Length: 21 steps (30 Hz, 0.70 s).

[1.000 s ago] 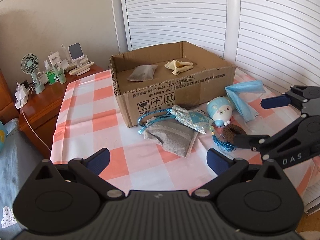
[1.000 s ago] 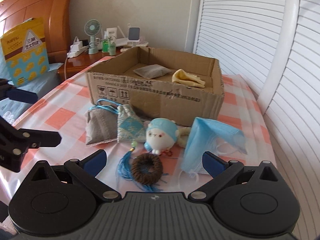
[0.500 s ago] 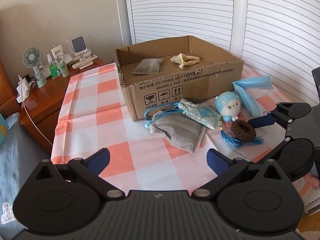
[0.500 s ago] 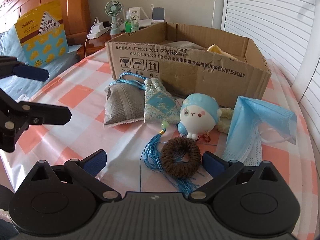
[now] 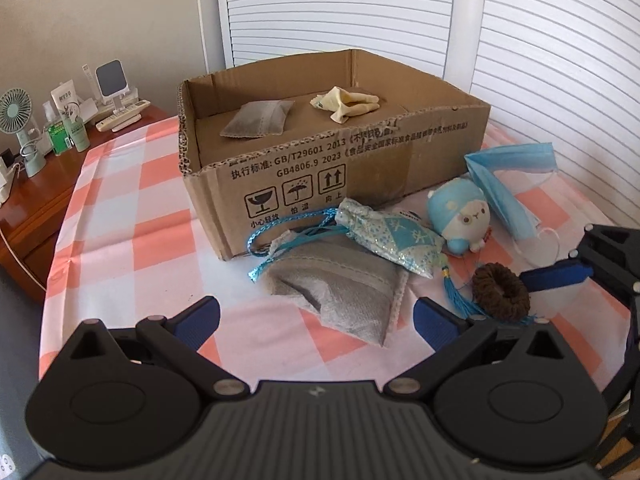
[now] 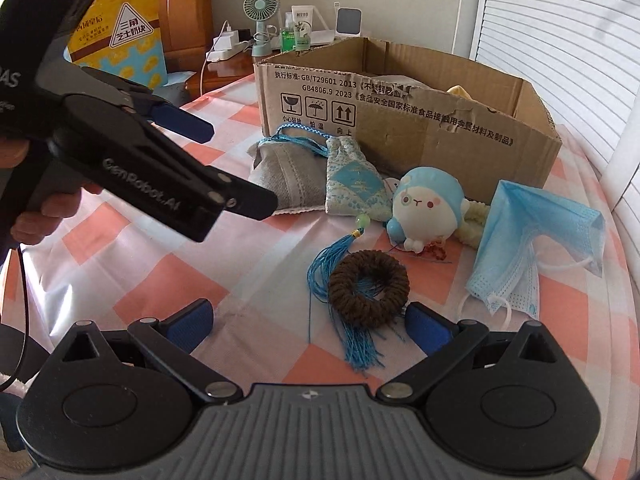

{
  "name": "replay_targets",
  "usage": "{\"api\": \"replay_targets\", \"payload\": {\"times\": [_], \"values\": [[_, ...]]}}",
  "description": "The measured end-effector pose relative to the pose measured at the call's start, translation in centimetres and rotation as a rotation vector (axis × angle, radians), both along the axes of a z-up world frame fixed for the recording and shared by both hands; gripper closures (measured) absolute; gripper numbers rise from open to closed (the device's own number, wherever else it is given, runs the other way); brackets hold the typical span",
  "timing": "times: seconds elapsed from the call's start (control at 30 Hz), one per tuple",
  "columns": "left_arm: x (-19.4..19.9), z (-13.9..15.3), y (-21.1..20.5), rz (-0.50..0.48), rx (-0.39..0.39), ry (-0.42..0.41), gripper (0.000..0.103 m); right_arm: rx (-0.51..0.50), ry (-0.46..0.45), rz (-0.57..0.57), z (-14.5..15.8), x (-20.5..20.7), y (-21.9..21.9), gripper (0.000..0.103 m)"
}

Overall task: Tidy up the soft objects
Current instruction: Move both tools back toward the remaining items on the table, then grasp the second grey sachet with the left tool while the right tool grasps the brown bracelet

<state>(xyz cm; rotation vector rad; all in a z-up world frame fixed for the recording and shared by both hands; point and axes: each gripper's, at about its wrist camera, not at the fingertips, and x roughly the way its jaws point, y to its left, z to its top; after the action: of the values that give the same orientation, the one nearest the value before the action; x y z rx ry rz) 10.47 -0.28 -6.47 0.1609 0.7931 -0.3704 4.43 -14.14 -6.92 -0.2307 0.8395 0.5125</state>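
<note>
Two grippers, both spread wide and holding nothing. Just ahead of the right gripper [image 6: 308,322], nearly between its fingers, lies the brown knitted ring [image 6: 368,289] on a blue tassel [image 6: 352,336]; beyond it sit the round blue plush [image 6: 426,208], the patterned sachet [image 6: 354,178] and, off to its right, the face mask [image 6: 536,240]. The left gripper [image 5: 316,318] faces the grey pouch [image 5: 340,286]. Farther off, the cardboard box [image 5: 360,160] already holds a second grey pouch [image 5: 256,120] and a yellow cloth [image 5: 346,102]. By my count two items are packed and five or so remain on the checked tablecloth [image 5: 132,240].
</note>
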Motion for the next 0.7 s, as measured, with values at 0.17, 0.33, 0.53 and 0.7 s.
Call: {"api": "replay_targets", "payload": {"times": [0.17, 0.33, 0.53, 0.7], "values": [[1.9, -0.9, -0.5, 0.015, -0.007, 0.018, 0.001, -0.002, -0.009, -0.001, 0.0, -0.2, -0.1, 0.000], [1.7, -1.5, 0.4, 0.041, 0.030, 0.033, 0.000, 0.006, -0.014, -0.005, 0.0, -0.2, -0.3, 0.000], [0.3, -1.5, 3.9, 0.120, 0.064, 0.041, 0.000, 0.003, -0.019, 0.001, 0.0, -0.3, -0.4, 0.000], [-0.5, -0.7, 4.6, 0.156, 0.086, 0.029, 0.001, 0.004, -0.027, -0.001, 0.0, -0.4, -0.4, 0.000]]}}
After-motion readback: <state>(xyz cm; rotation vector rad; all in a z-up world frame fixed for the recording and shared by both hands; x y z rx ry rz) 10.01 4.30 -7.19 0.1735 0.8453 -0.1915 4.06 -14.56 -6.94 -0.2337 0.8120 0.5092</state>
